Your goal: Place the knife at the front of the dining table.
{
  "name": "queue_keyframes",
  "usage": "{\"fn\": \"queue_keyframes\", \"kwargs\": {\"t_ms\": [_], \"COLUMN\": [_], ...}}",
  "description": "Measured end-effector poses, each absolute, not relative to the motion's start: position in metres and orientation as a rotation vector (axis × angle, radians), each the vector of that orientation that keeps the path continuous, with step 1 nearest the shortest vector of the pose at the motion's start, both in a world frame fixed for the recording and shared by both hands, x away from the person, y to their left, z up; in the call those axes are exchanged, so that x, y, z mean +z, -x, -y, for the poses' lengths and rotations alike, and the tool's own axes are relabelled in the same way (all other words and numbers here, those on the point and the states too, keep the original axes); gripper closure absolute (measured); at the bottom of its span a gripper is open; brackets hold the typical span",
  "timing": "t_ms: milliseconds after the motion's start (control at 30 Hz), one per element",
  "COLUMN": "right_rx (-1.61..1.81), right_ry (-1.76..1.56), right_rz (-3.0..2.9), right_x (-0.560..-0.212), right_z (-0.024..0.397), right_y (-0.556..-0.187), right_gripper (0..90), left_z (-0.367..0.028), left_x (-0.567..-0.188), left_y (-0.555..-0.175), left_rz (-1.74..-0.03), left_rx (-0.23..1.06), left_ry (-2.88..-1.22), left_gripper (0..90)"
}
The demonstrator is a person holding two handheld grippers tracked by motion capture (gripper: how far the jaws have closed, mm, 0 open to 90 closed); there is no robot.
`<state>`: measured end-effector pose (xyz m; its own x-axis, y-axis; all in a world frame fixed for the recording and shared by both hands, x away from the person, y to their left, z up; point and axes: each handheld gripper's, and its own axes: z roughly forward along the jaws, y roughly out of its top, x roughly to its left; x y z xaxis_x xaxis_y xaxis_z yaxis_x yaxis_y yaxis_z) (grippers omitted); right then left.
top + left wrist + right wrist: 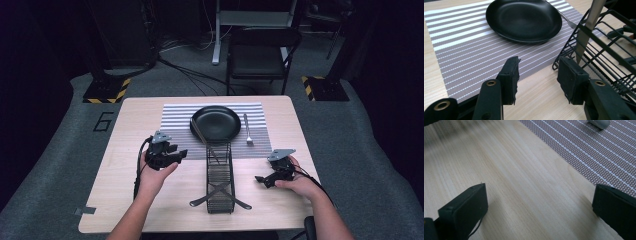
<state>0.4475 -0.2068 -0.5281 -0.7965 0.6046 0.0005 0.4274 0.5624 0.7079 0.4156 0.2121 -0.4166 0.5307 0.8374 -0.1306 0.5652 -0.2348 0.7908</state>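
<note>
**Knife in the rack lies just ahead and right of the left gripper**

The left gripper [172, 156] hovers over the wooden table [125, 200] with its jaws parted to a moderate gap and nothing between them. In the left gripper view the knife [587, 27] stands just beyond its right-hand pad, a little forward and to the right, close but not touching. The blade rises steeply, tip down among the wires at the near end of the black wire rack [609, 50] and handle end leaning up and away out of the top of the frame, so its long axis runs nearly upright, tilted toward the far right of that gripper.

From above, the rack [220, 180] lies lengthwise between the two grippers, its long axis running away from the person toward the black pan [216, 122] on the striped placemat [175, 120].

The right gripper [264, 179] sits on the rack's other side, jaws spread wide and empty over bare wood at the placemat's edge. It is further back along the rack from the knife, so the left gripper looks the better placed; a short swing forward and right should bring the blade between its pads
</note>
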Motion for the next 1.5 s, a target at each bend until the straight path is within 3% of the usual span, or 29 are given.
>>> {"fn": "queue_keyframes", "kwargs": {"t_ms": [1000,1500], "right_rx": [1.06,1.06], "right_ry": [-0.86,-0.86], "right_rz": [-2.555,-2.555], "right_x": [-0.528,-0.528], "right_z": [0.207,0.207], "right_y": [-0.448,-0.447], "right_gripper": [0.0,0.0], "left_z": [-0.164,-0.15], "left_x": [-0.395,-0.401], "left_y": [-0.428,-0.436], "left_rz": [-1.019,-1.01], "left_rx": [0.329,0.32], "left_ry": [-1.914,-1.903], "left_gripper": [59.2,70.4]}}
